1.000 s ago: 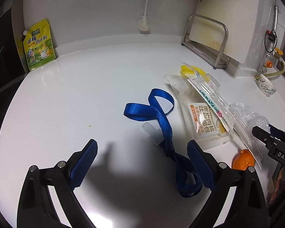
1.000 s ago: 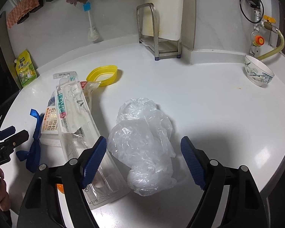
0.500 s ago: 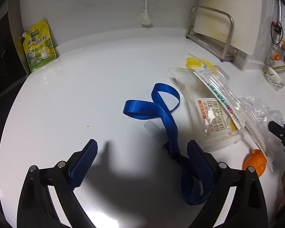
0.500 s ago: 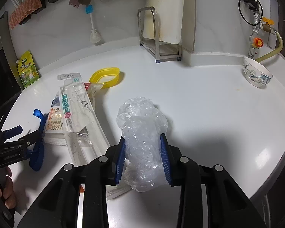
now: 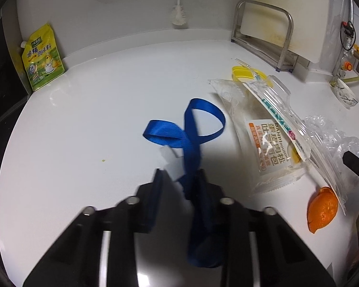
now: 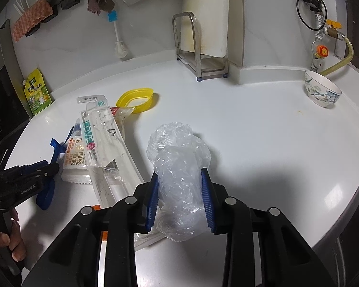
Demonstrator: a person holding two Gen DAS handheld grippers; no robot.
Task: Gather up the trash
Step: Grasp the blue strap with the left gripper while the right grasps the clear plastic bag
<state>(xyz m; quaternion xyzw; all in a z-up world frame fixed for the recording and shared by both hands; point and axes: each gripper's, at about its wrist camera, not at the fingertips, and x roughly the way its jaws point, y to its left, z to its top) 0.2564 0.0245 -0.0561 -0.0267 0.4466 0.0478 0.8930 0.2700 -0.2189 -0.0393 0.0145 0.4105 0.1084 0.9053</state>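
A blue strap [image 5: 196,119] lies looped on the white counter [image 5: 95,119]. My left gripper [image 5: 178,175] is closing on its near part, with the strap and a small clear plastic piece between the jaws. The left gripper [image 6: 47,167] also shows in the right wrist view. A crumpled clear plastic bag [image 6: 177,143] is squeezed between the blue pads of my right gripper [image 6: 179,177], which is shut on it. Beside it lie a bread wrapper [image 5: 272,148], a clear toothbrush pack [image 6: 103,138], an orange peel [image 5: 323,209] and a yellow lid [image 6: 136,96].
A yellow seasoning pouch [image 5: 42,57] leans on the back wall at left. A steel rack with a cutting board [image 6: 201,55] stands at the back. A patterned bowl [image 6: 322,93] sits by the gas hose. The counter's edge curves round at right.
The left jaws have gone from wide open to nearly shut around the blue strap, which is drawn up. The right jaws closed on the plastic bag and keep hold of it.
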